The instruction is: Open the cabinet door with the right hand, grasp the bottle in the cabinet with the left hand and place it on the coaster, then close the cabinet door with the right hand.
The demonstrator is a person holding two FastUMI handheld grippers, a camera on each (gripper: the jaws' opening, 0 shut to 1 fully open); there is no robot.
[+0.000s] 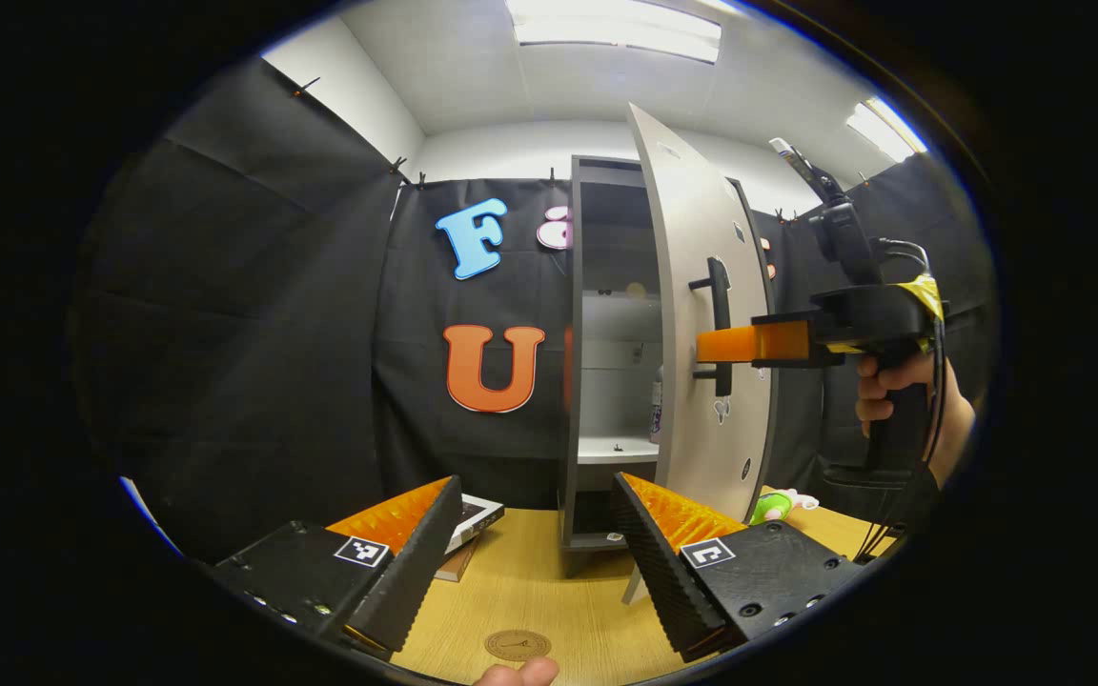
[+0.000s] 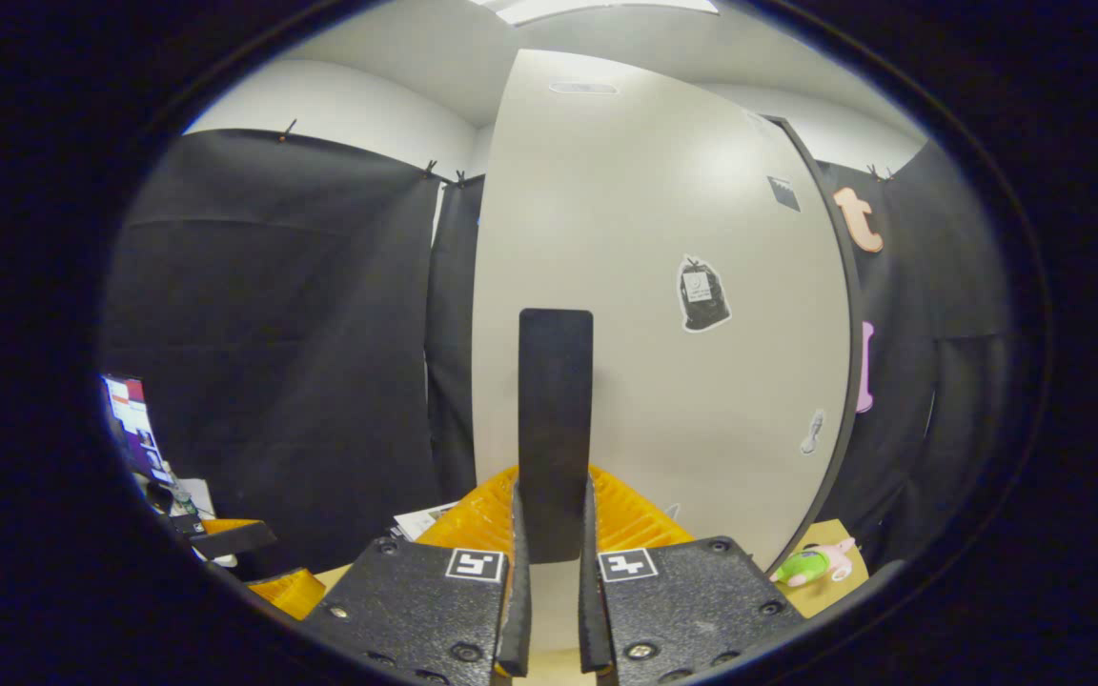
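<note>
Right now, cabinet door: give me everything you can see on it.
The cabinet door is a tall, flat, pale grey panel with a dark edge, smooth like laminate. It stands swung partly open from the cabinet, hinged on the far side. A black vertical bar handle sits on its front; the right gripper has its jaws closed on that handle. Small stickers dot the face, including a black backpack sticker. Its lower corner hangs above the wooden table.
</note>
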